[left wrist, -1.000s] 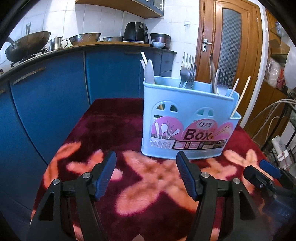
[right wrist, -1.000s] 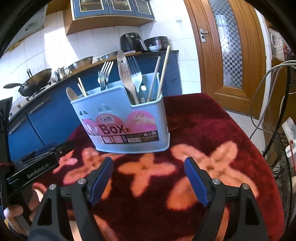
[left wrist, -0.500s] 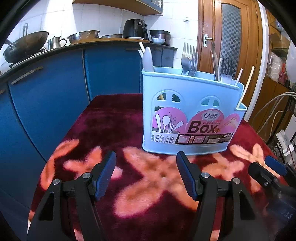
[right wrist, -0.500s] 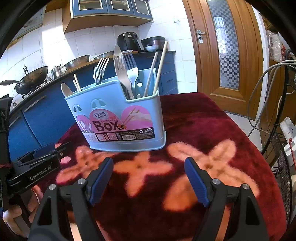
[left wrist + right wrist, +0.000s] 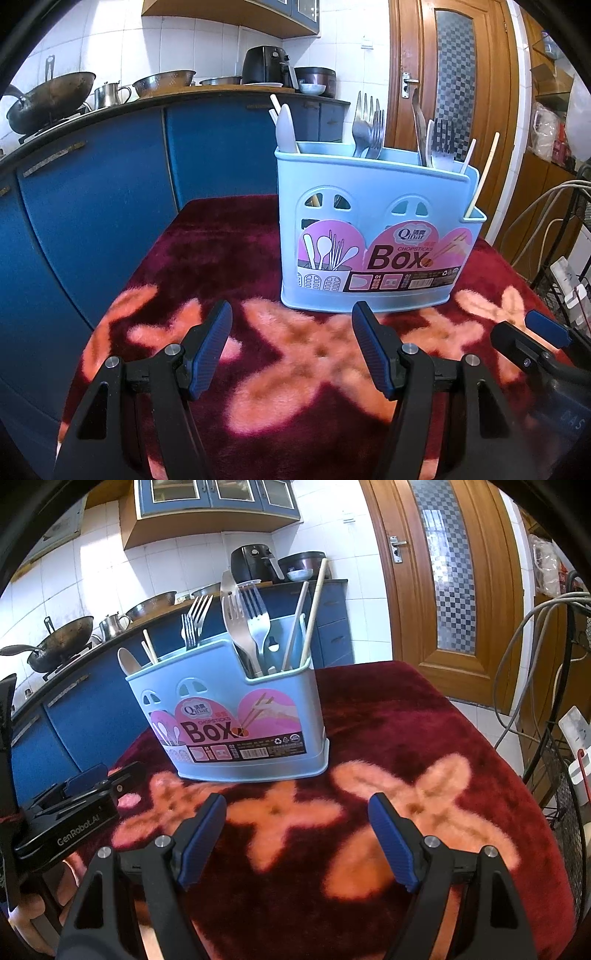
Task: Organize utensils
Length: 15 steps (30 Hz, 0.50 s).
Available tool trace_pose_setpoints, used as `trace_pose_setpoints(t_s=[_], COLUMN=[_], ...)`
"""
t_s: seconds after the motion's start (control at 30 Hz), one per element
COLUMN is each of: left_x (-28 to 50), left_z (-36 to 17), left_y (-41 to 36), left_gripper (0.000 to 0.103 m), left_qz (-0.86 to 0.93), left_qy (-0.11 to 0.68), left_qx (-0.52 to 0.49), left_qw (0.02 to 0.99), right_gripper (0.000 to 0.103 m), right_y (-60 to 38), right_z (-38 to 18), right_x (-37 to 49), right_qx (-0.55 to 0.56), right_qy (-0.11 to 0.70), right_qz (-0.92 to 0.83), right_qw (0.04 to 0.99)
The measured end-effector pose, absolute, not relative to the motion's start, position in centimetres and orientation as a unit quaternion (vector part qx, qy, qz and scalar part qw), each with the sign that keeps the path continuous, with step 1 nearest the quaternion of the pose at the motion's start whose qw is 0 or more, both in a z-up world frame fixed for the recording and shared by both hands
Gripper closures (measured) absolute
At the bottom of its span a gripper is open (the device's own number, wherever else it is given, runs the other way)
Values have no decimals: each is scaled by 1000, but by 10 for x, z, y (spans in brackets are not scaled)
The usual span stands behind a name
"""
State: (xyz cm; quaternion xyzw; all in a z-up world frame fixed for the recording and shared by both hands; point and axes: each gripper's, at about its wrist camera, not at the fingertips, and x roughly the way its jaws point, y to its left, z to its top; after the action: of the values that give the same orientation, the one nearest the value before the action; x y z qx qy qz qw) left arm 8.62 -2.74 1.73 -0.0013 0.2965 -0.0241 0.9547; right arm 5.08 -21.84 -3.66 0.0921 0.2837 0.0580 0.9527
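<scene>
A light blue utensil box (image 5: 376,236) stands upright on a dark red floral cloth (image 5: 221,258); it also shows in the right wrist view (image 5: 236,720). It holds forks (image 5: 365,129), a white spoon (image 5: 286,129), a steel spatula (image 5: 236,620) and chopsticks (image 5: 314,609). My left gripper (image 5: 291,332) is open and empty, low over the cloth just in front of the box. My right gripper (image 5: 297,819) is open and empty, in front of the box's right end. Each gripper shows at the edge of the other's view.
Blue kitchen cabinets (image 5: 110,184) run behind and to the left, with a wok (image 5: 48,99), bowls and an air fryer (image 5: 266,66) on the counter. A wooden door (image 5: 443,583) is at the back right. Cables and a wire rack (image 5: 565,775) stand right of the table.
Both grippers have dropped lower and come a little closer to the box, which now looms taller in both views. Both stay open and empty.
</scene>
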Motion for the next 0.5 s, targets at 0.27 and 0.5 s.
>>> trace_pose_setpoints(t_s=[0.27, 0.5], left_x=[86, 86], left_z=[18, 18], left_y=[-27, -27], left_gripper=[34, 34], left_qz=[-24, -24], left_qy=[295, 295], left_qx=[-2, -2], left_qw=[955, 955], right_gripper=[22, 22], right_y=[-218, -218], right_z=[-37, -37], right_x=[51, 51], right_qx=[92, 92], right_qy=[283, 283], right_qz=[58, 58], right_qw=[953, 953])
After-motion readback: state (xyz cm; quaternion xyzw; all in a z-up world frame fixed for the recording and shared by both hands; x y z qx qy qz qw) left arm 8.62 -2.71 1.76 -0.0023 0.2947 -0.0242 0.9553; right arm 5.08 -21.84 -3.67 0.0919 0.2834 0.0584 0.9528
